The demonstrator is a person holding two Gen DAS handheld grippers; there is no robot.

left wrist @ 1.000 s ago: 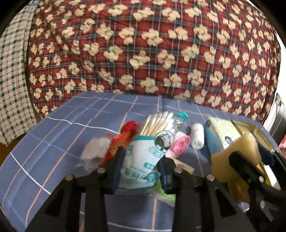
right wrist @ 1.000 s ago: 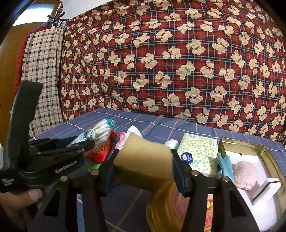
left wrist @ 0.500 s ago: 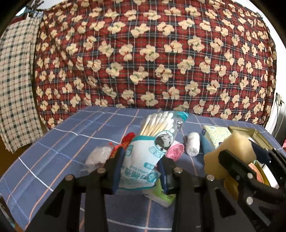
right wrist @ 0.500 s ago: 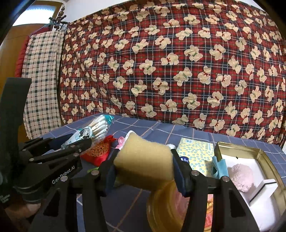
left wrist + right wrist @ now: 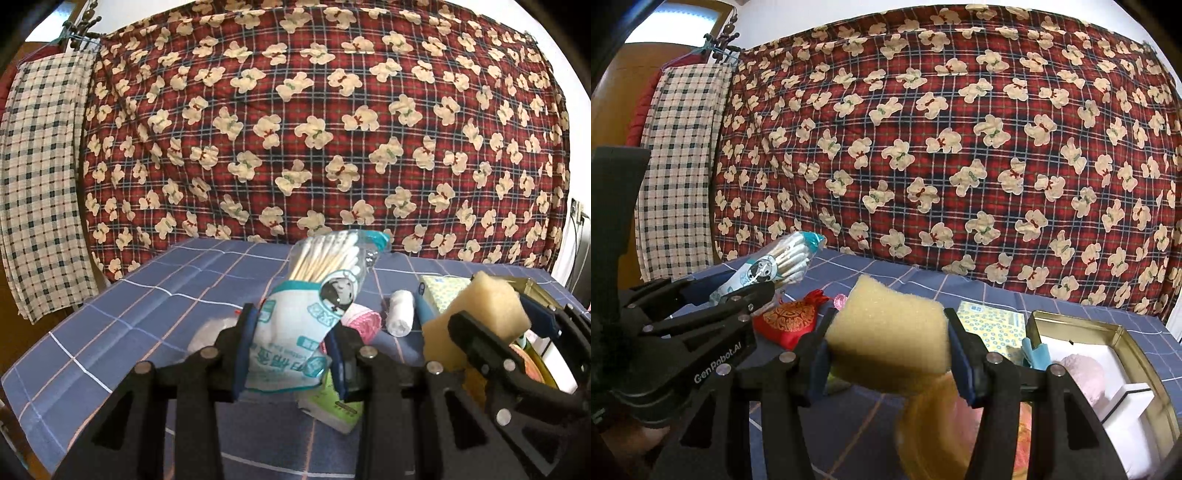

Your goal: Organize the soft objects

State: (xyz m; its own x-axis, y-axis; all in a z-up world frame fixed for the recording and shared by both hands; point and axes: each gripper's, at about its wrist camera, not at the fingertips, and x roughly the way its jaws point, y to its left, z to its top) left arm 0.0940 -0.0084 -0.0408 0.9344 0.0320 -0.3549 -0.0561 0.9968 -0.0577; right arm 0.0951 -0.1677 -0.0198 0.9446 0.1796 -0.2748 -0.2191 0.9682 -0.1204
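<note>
Left tool (image 5: 291,354) and right tool (image 5: 890,358) both clamped, seemingly raised, side by side.

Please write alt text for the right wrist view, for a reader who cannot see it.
The right hand-held gripper is shut on a yellow sponge above a blue checked tablecloth. At left, the left hand-held gripper holds a cotton swab bag; at right sits an open gold tin.

A pale yellow foam sponge (image 5: 888,341) showed against a red plaid blanket with cream bears (image 5: 942,147); the blue grid-lined tablecloth (image 5: 147,291) carried a red-and-gold embroidered pouch (image 5: 790,323).
</note>
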